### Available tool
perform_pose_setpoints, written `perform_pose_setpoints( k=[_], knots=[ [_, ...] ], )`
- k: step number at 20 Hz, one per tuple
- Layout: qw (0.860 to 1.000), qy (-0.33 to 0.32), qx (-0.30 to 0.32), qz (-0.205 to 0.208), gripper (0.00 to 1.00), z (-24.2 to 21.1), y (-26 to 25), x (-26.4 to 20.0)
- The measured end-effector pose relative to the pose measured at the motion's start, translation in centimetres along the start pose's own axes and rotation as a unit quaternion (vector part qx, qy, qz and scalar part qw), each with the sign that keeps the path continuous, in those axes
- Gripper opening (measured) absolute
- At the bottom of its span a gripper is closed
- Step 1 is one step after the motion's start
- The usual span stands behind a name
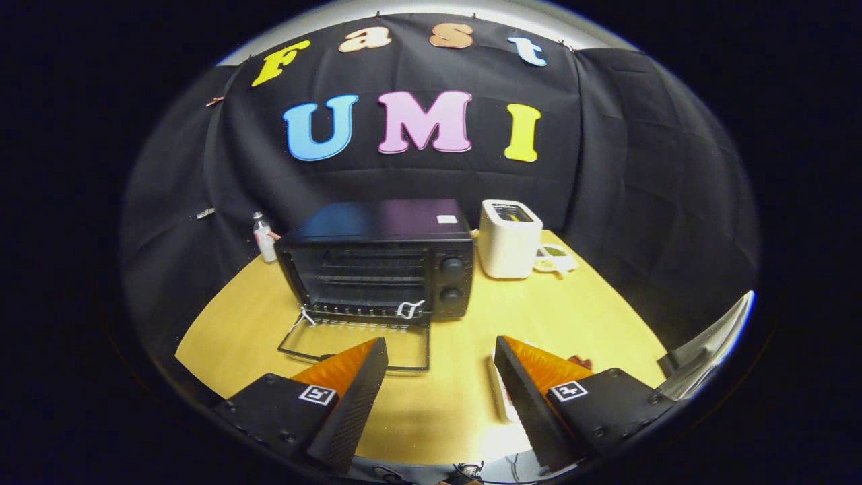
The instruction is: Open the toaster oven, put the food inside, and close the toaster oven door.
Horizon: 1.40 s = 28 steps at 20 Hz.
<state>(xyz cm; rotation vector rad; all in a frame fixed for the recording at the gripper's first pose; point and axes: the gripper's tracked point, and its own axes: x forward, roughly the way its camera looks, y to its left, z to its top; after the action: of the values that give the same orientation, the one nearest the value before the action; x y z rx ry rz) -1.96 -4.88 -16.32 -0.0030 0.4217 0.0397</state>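
Note:
A black toaster oven (377, 259) stands on the wooden table (572, 316), beyond my fingers and a little to the left. Its glass door (357, 343) lies folded down flat toward me, and the wire racks inside show. Two knobs sit on its right side. My gripper (441, 357) is open, nothing between its fingers, with the left fingertip just over the door's front edge. Behind the right finger lies a white plate (502, 397) holding something dark red (579, 362), mostly hidden.
A white pop-up toaster (510, 237) stands right of the oven, with a small dish of greenish food (553, 259) beside it. A small white bottle (264, 237) stands left of the oven by the cloth wall. A shiny metal object (714, 347) lies at the table's right edge.

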Motion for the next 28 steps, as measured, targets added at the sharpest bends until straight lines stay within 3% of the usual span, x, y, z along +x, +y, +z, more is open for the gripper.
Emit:
perform_pose_setpoints(
  k=[8,14,19,24,25,28],
  knots=[
    [0.997,0.032,0.063,-0.030,0.99,-1.9,-12.4,1.6],
    [0.985,0.089,0.142,0.036,0.99,-6.2,-15.2,4.8],
    [0.966,0.140,0.190,0.110,0.99,-10.1,-14.7,6.6],
    [0.943,0.178,0.240,0.147,0.96,-12.0,-14.3,7.5],
    [0.938,0.182,0.253,0.152,0.93,-12.1,-14.2,7.4],
    [0.923,0.211,0.275,0.170,0.69,-13.0,-13.5,7.3]
  ],
)
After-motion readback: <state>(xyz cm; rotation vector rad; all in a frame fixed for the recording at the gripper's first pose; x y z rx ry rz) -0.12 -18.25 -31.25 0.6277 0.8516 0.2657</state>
